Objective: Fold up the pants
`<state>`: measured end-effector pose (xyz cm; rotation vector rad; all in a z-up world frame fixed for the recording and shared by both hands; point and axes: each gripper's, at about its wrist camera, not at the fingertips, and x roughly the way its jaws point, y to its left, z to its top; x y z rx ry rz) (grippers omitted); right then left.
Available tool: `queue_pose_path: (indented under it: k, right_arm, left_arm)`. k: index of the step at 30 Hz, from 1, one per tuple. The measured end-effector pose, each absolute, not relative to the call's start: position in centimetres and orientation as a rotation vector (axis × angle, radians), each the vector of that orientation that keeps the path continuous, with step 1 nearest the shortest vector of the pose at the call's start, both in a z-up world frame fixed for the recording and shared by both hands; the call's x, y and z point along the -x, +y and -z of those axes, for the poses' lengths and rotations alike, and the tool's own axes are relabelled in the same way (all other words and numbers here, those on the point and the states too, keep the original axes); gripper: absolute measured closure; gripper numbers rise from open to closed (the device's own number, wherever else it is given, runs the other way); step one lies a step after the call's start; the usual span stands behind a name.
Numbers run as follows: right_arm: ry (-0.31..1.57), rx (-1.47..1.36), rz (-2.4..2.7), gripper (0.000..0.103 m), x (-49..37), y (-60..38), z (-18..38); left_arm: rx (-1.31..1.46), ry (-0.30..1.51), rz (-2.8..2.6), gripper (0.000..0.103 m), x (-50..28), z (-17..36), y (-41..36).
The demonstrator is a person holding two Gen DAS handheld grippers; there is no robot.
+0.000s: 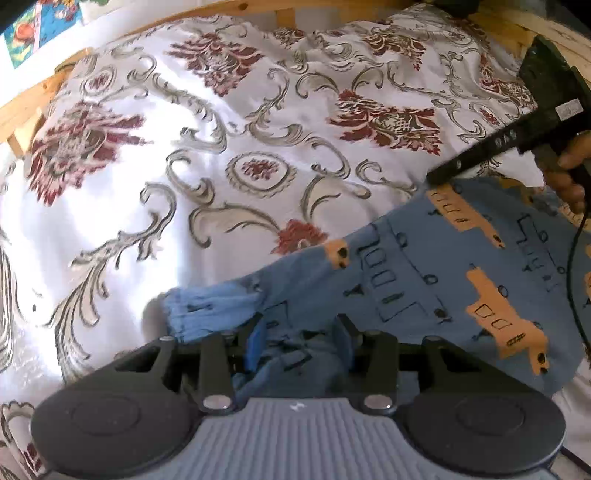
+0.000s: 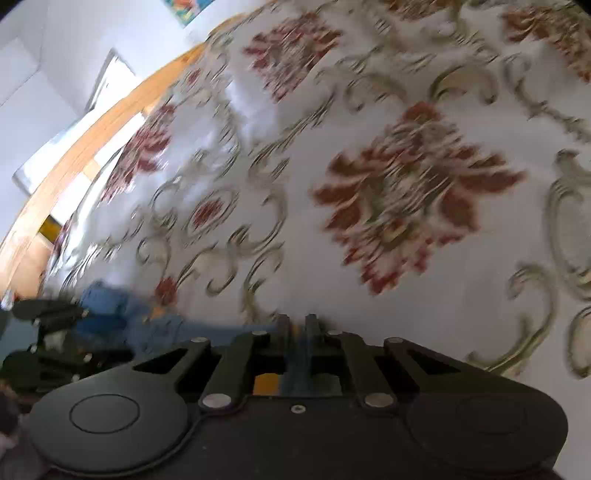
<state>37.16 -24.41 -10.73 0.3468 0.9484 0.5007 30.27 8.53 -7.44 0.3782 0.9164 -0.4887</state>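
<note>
Blue pants (image 1: pixel 424 280) with orange vehicle prints lie across a floral bedspread (image 1: pixel 207 155), the gathered cuff (image 1: pixel 210 310) pointing left. My left gripper (image 1: pixel 299 341) sits just behind the cuff, its blue-padded fingers shut on a thick bunch of the leg. The right gripper (image 1: pixel 437 179) pinches the pants' far edge, with a hand (image 1: pixel 569 173) on its handle. In the blurred right wrist view, my right gripper (image 2: pixel 297 325) has its fingers close together on a thin fold of the blue and orange pants (image 2: pixel 295 380). The left gripper (image 2: pixel 48 332) shows at the left by blue cloth.
The bedspread (image 2: pixel 369 258) covers a bed with a wooden frame (image 1: pixel 33 99) along its far side. A white wall with a colourful picture (image 1: pixel 33 29) lies beyond. A black cable (image 1: pixel 574 266) hangs from the right gripper over the pants.
</note>
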Motion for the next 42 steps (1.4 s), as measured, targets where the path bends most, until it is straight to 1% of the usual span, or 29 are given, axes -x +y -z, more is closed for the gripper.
queue_pose_path:
  k: [2,4,6,7,8,10,12,13,14,16,17,18,20,21,22,23,25,27,28,29,30,33,36,39,42]
  right_arm:
    - [0.948,-0.312,-0.443,0.085,-37.2,-25.5,9.8]
    - [0.94,-0.28,-0.445,0.082,-36.4,-26.6,8.3]
    - [0.934,-0.281,-0.488,0.076,-34.3,-27.4,6.5]
    - [0.942,-0.301,-0.513,0.069,-33.1,-27.6,6.0]
    - [0.96,-0.329,-0.544,0.065,-31.8,-27.8,5.8]
    - [1.019,-0.371,-0.572,0.064,-29.8,-28.1,6.9]
    - [1.069,-0.39,-0.518,0.064,-28.8,-28.8,8.9]
    - [1.076,-0.405,-0.471,0.075,-28.4,-29.6,10.0]
    - [1.051,-0.441,-0.432,0.092,-28.1,-30.7,10.8]
    - [0.976,-0.503,-0.342,0.095,-27.7,-32.8,11.2]
    - [0.923,-0.525,-0.294,0.087,-27.3,-33.8,11.0]
    - [0.898,-0.518,-0.24,0.083,-27.1,-34.4,10.8]
    - [0.872,-0.49,-0.18,0.082,-26.6,-35.5,10.0]
    - [0.865,-0.468,-0.148,0.074,-26.1,-35.8,9.3]
    - [0.857,-0.448,-0.119,0.056,-25.5,-36.1,8.6]
    - [0.85,-0.429,-0.089,0.034,-24.6,-36.3,7.5]
    - [0.836,-0.411,-0.046,0.022,-22.3,-37.1,5.7]
    - [0.851,-0.446,0.005,0.015,-19.4,-38.6,4.1]
    - [0.864,-0.484,0.034,0.007,-17.8,-39.3,3.4]
    - [0.871,-0.538,0.078,0.001,-16.0,-40.1,2.8]
    - [0.863,-0.582,0.112,0.001,-14.4,-40.8,2.4]
    - [0.802,-0.766,0.205,0.001,-9.1,-42.7,2.3]
    - [0.718,-0.965,0.338,0.001,-5.3,-44.4,3.6]
    - [0.641,-1.075,0.395,0.001,-3.4,-45.7,5.2]
    - [0.59,-1.184,0.406,0.001,-2.5,-47.1,6.8]
  left_arm:
    - [-0.361,0.92,0.489,0.057,-30.4,7.2,8.7]
    - [-0.333,0.912,0.488,0.057,-30.2,6.6,8.6]
    - [-0.312,0.88,0.523,0.049,-29.7,6.0,8.5]
    - [-0.293,0.863,0.555,0.048,-29.4,5.6,8.5]
    - [-0.272,0.856,0.586,0.047,-29.1,5.3,8.4]
    - [-0.232,0.859,0.652,0.044,-28.7,5.1,7.9]
    - [-0.242,0.877,0.675,0.04,-28.4,5.4,7.2]
    - [-0.28,0.894,0.658,0.04,-28.4,5.9,6.8]
    - [-0.32,0.911,0.623,0.04,-28.5,6.6,6.5]
    - [-0.376,0.96,0.548,0.04,-28.9,8.0,6.4]
    - [-0.365,0.961,0.552,0.04,-29.0,8.2,6.6]
    - [-0.354,0.965,0.555,0.039,-29.2,8.1,6.7]
    - [-0.328,0.977,0.544,0.039,-29.5,7.8,6.9]
    - [-0.318,0.981,0.54,0.039,-29.4,7.7,7.0]
    - [-0.319,0.981,0.535,0.038,-29.4,7.6,7.0]
    - [-0.331,0.981,0.527,0.036,-29.2,7.3,6.9]
    - [-0.375,0.958,0.519,0.028,-28.5,6.7,6.2]
    - [-0.429,0.897,0.527,0.017,-27.4,6.0,4.8]
    - [-0.443,0.866,0.536,0.015,-26.9,5.6,4.1]
    - [-0.444,0.84,0.549,0.012,-26.4,5.2,3.4]
    - [-0.432,0.828,0.566,0.008,-26.0,4.8,2.6]
    - [-0.348,0.811,0.66,0.004,-25.0,3.7,-0.9]
    - [-0.301,0.816,0.745,0.004,-24.6,2.9,-6.0]
    - [-0.278,0.82,0.843,0.004,-24.3,2.4,-11.5]
    - [-0.316,0.773,0.942,0.004,-24.0,1.6,-18.0]
